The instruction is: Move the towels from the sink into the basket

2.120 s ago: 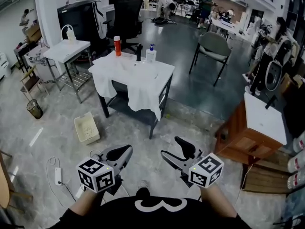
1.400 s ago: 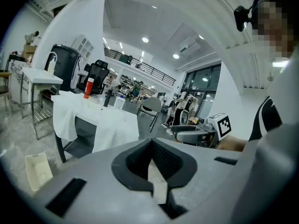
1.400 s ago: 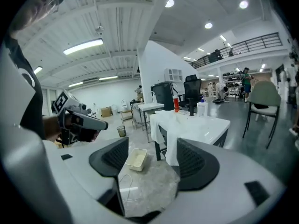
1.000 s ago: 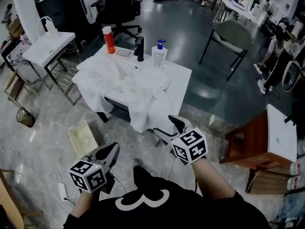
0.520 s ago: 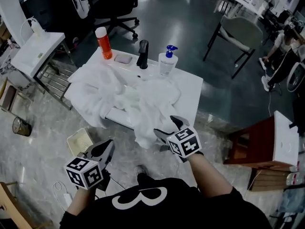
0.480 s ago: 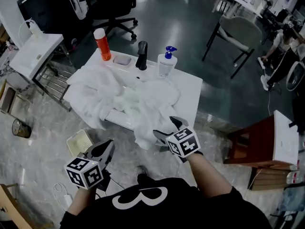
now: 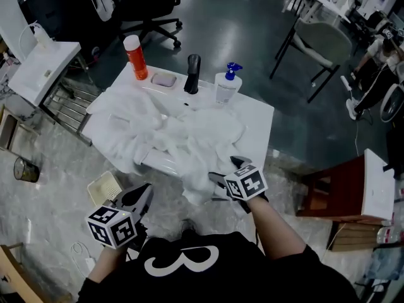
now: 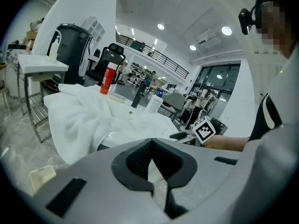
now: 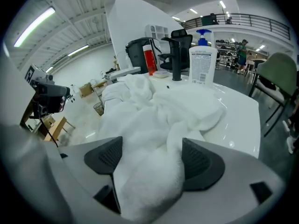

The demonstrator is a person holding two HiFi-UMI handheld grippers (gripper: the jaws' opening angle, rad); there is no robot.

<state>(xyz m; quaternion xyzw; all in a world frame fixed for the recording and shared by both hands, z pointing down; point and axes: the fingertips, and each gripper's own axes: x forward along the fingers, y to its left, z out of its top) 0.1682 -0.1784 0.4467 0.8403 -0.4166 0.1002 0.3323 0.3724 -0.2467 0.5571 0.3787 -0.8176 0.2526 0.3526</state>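
Observation:
White towels lie heaped in the sink and hang over its front edge. My right gripper is at that hanging part. Its jaws have just been opening and stand wide, with a thick fold of towel between the pads, which do not squeeze it. My left gripper is held low at the left, short of the sink, above the floor next to the cream basket. In the left gripper view its jaws meet at the tips with nothing held.
An orange bottle, a soap dish, a black tap and a pump dispenser line the sink's back. A second white table stands at the left, a wooden cabinet at the right, a green chair behind.
I have walked up to the sink, which now fills the view. My right gripper went forward and down onto the hanging towel. My left gripper came along, staying low by the basket.

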